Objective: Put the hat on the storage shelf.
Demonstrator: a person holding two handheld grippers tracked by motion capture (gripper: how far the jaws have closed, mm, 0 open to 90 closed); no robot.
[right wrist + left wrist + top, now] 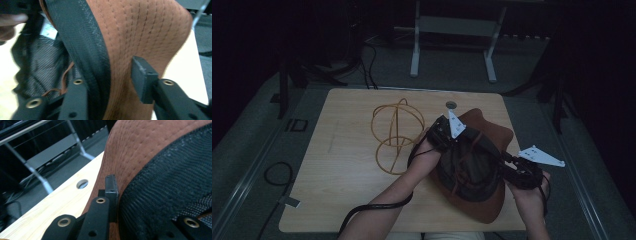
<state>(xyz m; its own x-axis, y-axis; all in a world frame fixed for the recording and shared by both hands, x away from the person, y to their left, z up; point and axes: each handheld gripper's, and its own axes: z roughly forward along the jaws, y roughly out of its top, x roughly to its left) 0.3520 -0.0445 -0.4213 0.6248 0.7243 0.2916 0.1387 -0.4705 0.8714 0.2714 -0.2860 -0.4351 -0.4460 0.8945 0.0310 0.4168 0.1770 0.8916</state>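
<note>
A brown stitched hat (484, 206) lies upside down on the right half of the wooden table (347, 190), its black mesh lining (469, 167) facing up. My left gripper (460, 137) is at the hat's far left rim. In the left gripper view my left gripper (150, 207) is shut on the hat (140, 147), one pad (111, 192) pressed against the brown brim beside the black inner band. My right gripper (503, 161) is at the hat's right rim. In the right gripper view my right gripper (110, 82) straddles the hat (140, 30), jaws spread, the outer pad (143, 77) standing off the brim.
A gold wire frame (397, 135) of hoops stands on the table left of the hat, close to the left forearm. A round cable hole (451, 105) sits near the table's far edge. A metal stand (452, 30) is on the floor beyond.
</note>
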